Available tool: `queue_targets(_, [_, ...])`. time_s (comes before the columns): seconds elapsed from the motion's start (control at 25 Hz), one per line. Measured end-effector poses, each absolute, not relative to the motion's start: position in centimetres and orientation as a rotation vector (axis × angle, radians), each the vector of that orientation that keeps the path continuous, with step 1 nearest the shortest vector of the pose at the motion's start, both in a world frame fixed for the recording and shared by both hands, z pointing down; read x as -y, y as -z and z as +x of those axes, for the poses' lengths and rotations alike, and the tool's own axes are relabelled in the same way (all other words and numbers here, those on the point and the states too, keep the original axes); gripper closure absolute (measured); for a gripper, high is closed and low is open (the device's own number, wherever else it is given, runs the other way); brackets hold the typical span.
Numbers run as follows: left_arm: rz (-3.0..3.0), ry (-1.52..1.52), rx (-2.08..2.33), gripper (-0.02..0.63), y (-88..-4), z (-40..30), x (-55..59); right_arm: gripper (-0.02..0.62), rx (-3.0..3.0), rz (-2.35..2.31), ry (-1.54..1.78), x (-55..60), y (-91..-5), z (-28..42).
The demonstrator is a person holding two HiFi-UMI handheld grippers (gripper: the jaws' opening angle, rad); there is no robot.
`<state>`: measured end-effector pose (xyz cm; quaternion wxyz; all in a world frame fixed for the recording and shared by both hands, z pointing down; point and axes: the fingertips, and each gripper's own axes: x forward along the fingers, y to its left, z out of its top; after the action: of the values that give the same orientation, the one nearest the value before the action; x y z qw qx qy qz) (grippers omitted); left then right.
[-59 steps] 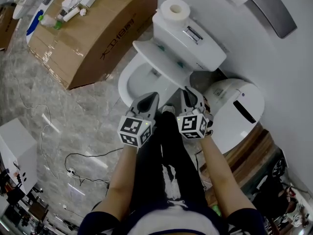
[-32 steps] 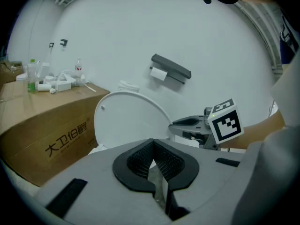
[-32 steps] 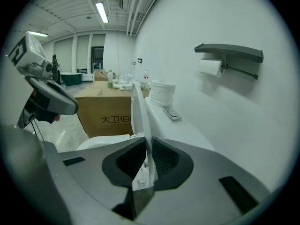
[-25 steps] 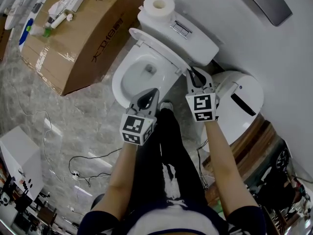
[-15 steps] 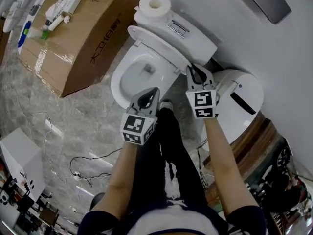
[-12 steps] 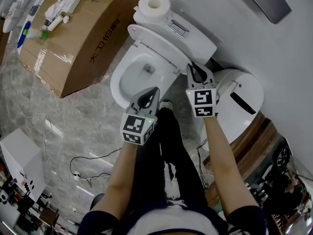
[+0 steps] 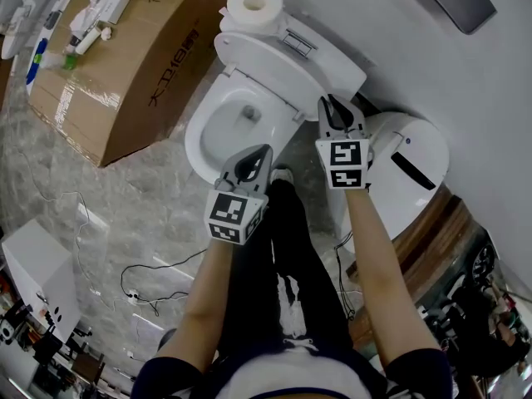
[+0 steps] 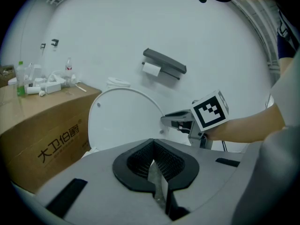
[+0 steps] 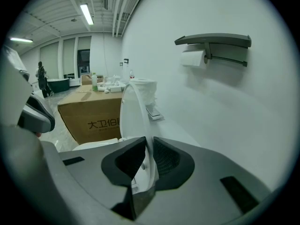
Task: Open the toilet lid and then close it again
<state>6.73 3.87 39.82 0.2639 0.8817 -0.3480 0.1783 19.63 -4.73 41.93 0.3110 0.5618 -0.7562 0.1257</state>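
The white toilet lid (image 7: pixel 268 75) stands nearly upright over the open bowl (image 7: pixel 218 135), close to the tank (image 7: pixel 332 63). My right gripper (image 7: pixel 332 103) is shut on the lid's right edge; in the right gripper view the thin lid (image 9: pixel 133 116) runs edge-on between its pads (image 9: pixel 149 158). My left gripper (image 7: pixel 259 153) hovers over the bowl's near rim, shut and holding nothing. The left gripper view shows its closed jaws (image 8: pixel 153 161) facing the lid's round inner face (image 8: pixel 122 121), with the right gripper (image 8: pixel 172 121) at that lid's right edge.
A toilet roll (image 7: pixel 252 2) sits on the tank. A big cardboard box (image 7: pixel 141 56) with bottles on top stands left of the toilet. A white rounded unit (image 7: pixel 407 173) is at the right, a paper holder (image 9: pixel 213 41) on the wall, and cables (image 7: pixel 141 264) on the floor.
The lid has swung up from half raised to nearly upright. My right gripper travelled with its edge toward the tank. The left gripper stayed put.
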Motion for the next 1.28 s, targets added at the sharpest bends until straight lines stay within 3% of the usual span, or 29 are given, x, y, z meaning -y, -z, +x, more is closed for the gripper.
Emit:
queue_targets(0.36, [2.391,-0.483,0.948,0.600,-39.7,7.3,-3.6,0.554,1.994,1.471,-0.348,4.6,-41.9,19.6])
queue_targets(0.72, [2.431,-0.444,0.975,0.600,-38.6,7.8,-2.3,0.562,2.111,1.469,-0.036,1.7,-37.6,17.6])
queue_targets(1.28, [2.430,-0.496,1.001,0.601,-39.0,8.2,-2.1,0.564,1.998,1.443,-0.201,0.6,-40.6,19.5])
